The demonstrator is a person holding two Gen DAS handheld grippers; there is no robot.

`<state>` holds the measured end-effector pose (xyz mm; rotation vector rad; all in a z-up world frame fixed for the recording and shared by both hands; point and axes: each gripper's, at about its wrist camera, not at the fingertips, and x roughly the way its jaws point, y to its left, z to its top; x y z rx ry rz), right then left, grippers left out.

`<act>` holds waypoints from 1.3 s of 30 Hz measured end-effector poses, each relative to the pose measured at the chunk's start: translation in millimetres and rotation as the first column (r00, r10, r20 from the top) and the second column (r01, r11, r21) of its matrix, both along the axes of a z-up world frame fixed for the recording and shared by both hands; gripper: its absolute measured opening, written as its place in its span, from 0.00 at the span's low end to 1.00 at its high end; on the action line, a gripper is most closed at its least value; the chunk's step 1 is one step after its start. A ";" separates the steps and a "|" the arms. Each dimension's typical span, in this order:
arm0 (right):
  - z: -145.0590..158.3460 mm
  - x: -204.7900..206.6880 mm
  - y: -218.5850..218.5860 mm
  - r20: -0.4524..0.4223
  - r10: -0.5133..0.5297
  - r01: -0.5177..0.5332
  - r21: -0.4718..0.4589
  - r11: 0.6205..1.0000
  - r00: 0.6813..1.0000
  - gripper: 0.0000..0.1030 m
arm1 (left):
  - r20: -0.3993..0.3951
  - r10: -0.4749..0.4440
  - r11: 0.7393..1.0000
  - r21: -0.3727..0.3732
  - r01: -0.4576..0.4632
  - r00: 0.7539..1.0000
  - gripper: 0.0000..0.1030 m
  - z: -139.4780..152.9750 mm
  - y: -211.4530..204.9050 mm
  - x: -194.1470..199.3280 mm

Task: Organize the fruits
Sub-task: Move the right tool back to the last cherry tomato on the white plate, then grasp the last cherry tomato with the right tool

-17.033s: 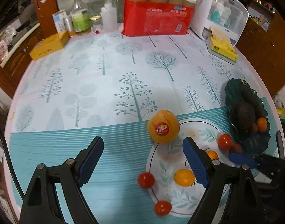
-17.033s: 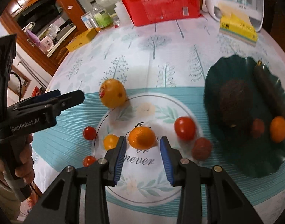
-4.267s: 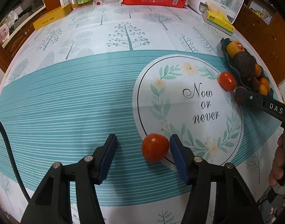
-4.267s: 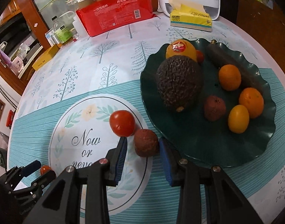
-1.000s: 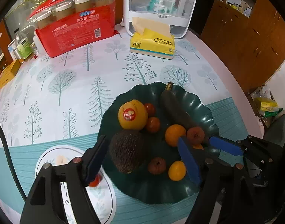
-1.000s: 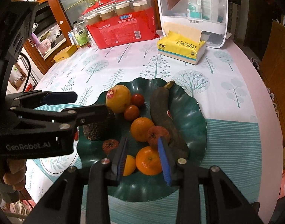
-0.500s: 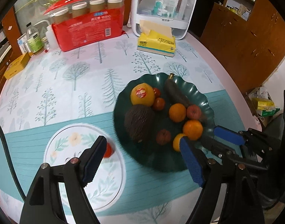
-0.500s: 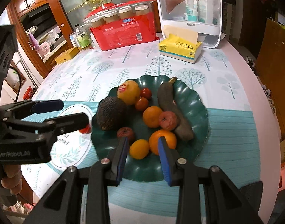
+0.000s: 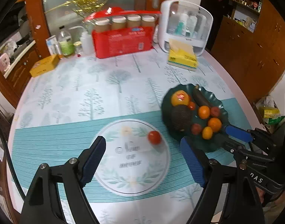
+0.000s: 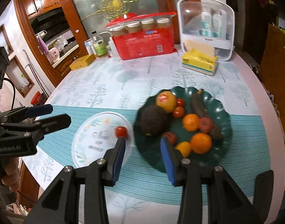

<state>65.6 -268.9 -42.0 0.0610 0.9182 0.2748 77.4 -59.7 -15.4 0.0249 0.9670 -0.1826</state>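
One red tomato (image 9: 154, 137) was left off the green plate (image 9: 218, 100), lying on the round printed mat (image 9: 132, 156) just ahead of the left gripper (image 9: 143, 158) and a little to the right of its centre line; the plate stood farther to that gripper's right, just beside the tomato. The left gripper's jaws were seen wide and opening, with nothing between them. The right gripper (image 10: 142, 155) was set narrower, its jaws also opening and empty; the tomato (image 10: 121, 131) lay just beyond its left fingertip, the plate (image 10: 224, 115) ahead and to its right.

The step in hand was judged to be the fetching of that last tomato. It would best be approached from above with the jaws straddling it squarely; the pads should be closed gently, since a round, soft-skinned fruit could roll or bruise; the plate rim beside it should be cleared on the lift.

The plate was already crowded: a dark avocado (image 10: 154, 119) nearest the mat; a stickered yellow fruit (image 10: 165, 99) beyond it; two small tomatoes (image 10: 178, 112); a long dark fruit (image 10: 198, 102); oranges (image 10: 201, 142), a yellow fruit and some brownish-red ones toward the near edge. A free spot was judged scarce; the bare rim near the right gripper looked the safest landing.
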 end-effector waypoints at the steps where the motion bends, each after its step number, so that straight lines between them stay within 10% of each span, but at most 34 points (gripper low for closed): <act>1: 0.9 -0.1 7.0 0.001 0.002 -0.002 0.002 1.000 1.000 0.39 | 0.012 0.005 1.000 0.003 -0.005 1.000 0.80 3.1 8.8 -1.8; 39: -126.9 67.4 103.1 -0.115 -0.282 0.281 -0.025 0.959 0.953 0.42 | -0.127 -0.042 0.998 -0.050 0.036 0.991 0.87 -126.5 93.0 84.0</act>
